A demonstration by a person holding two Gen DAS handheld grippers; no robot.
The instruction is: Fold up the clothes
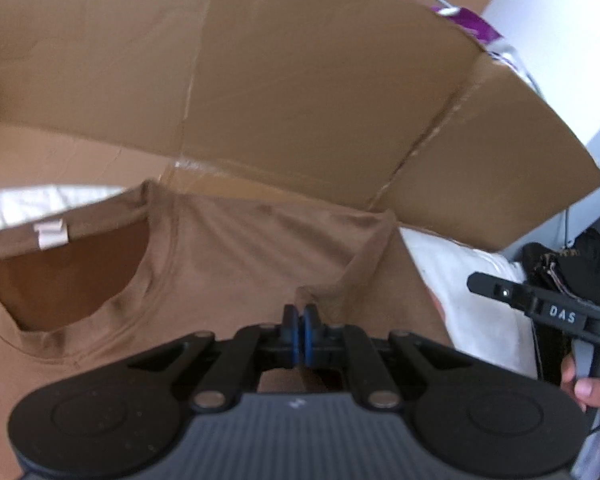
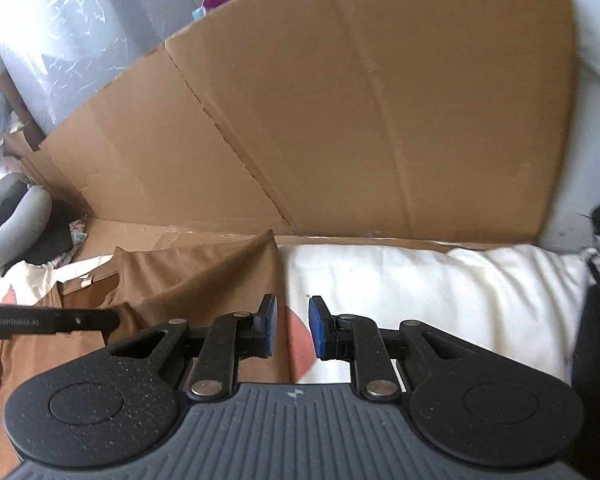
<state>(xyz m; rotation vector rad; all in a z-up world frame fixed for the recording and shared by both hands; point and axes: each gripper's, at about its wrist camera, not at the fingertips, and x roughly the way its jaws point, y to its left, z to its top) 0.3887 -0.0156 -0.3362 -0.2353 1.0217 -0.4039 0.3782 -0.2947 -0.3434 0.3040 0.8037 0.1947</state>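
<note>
A brown T-shirt (image 1: pixel 240 248) lies flat on the bed, its neckline and white label to the left. My left gripper (image 1: pixel 300 332) is shut near the shirt's shoulder, and a ridge of fabric runs up into its blue pads. In the right wrist view the same shirt (image 2: pixel 188 280) lies to the left, its straight right edge under my right gripper (image 2: pixel 294 328). That gripper stands open with a small gap. A blurred pinkish patch shows below the gap, and I cannot tell what it is. Both views are motion-blurred.
A large flattened cardboard sheet (image 2: pixel 380 120) stands behind the shirt. White bedding (image 2: pixel 420 300) spreads to the right. A grey neck pillow (image 2: pixel 16 216) and a cream cloth (image 2: pixel 28 276) lie far left. A dark bag (image 1: pixel 580 260) sits right, above a person's hand (image 1: pixel 588 388).
</note>
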